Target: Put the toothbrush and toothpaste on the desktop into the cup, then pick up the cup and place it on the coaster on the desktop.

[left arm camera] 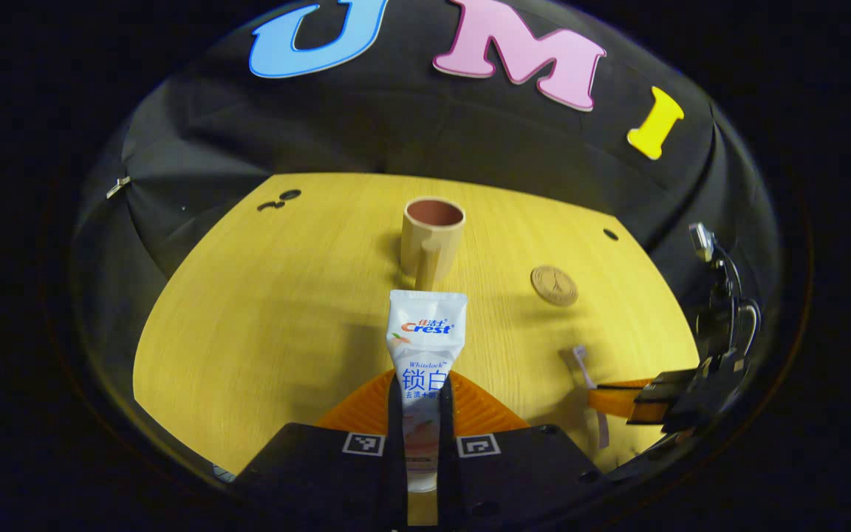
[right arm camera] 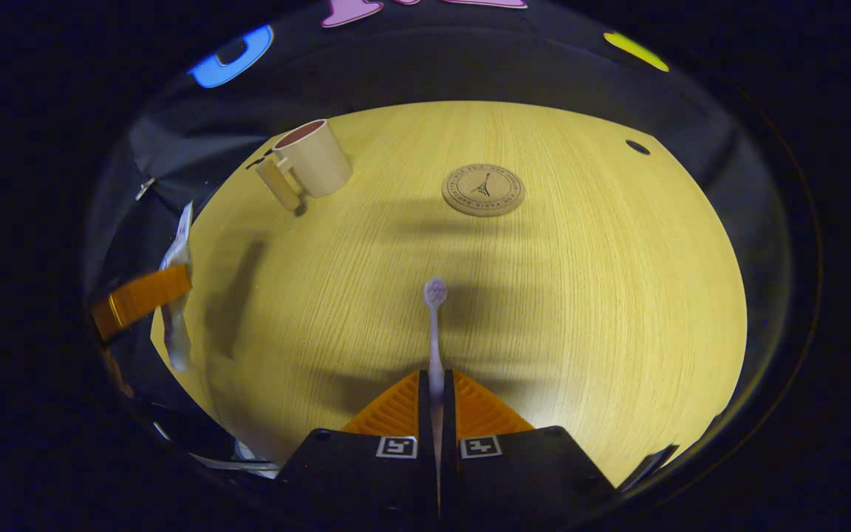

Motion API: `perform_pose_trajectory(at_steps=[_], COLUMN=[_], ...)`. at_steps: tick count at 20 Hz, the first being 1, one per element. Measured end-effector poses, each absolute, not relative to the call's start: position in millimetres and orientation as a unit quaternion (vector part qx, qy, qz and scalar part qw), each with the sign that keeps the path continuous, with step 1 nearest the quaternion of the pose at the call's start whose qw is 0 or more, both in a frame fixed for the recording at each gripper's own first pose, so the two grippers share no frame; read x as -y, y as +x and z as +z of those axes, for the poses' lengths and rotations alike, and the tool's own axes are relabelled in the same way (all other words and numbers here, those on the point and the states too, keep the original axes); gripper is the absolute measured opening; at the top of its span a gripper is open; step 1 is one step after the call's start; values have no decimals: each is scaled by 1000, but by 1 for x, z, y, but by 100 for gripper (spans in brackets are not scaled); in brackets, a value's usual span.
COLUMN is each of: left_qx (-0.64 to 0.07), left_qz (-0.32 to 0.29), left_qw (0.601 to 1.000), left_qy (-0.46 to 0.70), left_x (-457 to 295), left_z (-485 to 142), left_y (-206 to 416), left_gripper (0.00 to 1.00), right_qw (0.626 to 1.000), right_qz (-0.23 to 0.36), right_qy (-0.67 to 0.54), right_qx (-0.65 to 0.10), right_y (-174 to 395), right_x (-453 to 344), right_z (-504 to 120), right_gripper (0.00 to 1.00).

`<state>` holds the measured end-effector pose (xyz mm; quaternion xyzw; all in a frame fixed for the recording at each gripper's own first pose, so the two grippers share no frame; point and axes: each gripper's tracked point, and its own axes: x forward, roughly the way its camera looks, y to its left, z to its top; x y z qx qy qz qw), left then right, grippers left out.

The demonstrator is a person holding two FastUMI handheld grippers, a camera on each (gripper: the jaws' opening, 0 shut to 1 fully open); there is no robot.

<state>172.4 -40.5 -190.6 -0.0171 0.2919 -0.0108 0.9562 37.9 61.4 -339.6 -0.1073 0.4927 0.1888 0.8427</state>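
Note:
In the left gripper view my left gripper (left arm camera: 423, 384) is shut on a white toothpaste tube (left arm camera: 425, 336), which points ahead toward the beige cup (left arm camera: 431, 236) standing upright on the wooden desktop (left arm camera: 270, 310). The round coaster (left arm camera: 553, 285) lies to the cup's right. At the right edge of that view, the right gripper (left arm camera: 617, 399) holds the toothbrush (left arm camera: 586, 373). In the right gripper view my right gripper (right arm camera: 436, 380) is shut on the pale toothbrush (right arm camera: 434, 325), head forward above the desktop (right arm camera: 580, 295). The cup (right arm camera: 311, 159) stands far left, the coaster (right arm camera: 483, 189) ahead. The left gripper (right arm camera: 145, 295) with the toothpaste tube (right arm camera: 176, 295) is at the left edge.
The desktop has small dark holes (left arm camera: 610, 234) (right arm camera: 637, 147) near its far edge. Black cloth walls close in behind and at both sides. A cabled device (left arm camera: 721, 295) hangs at the right in the left gripper view.

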Motion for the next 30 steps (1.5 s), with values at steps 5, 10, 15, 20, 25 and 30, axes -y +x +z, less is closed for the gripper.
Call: perform_pose_trajectory(at_steps=[5, 10, 15, 20, 25, 30], left_qx=[-210, -129, -69, -24, -16, -24], left_qz=[-23, -57, -75, -109, -139, -146], left_qw=[977, 990, 994, 991, 989, 989], left_qy=[-30, -20, -49, -69, -54, -21], left_x=[56, 73, 65, 56, 51, 49], left_z=[-111, -54, -38, -46, -80, -113], left_y=[222, 287, 352, 405, 425, 428], left_gripper=[21, 20, 21, 20, 21, 24], right_qw=[843, 851, 858, 858, 860, 868], right_qz=[230, 232, 219, 218, 226, 229], right_qy=[-116, -109, -100, -110, -98, -111], right_qx=[-473, -459, -455, -451, -447, -427], right_y=[49, 65, 72, 80, 85, 92], right_x=[-63, -56, -48, -52, -65, -66], right_z=[-321, -308, -306, -311, -309, -309], right_gripper=[6, 6, 6, 7, 6, 6])
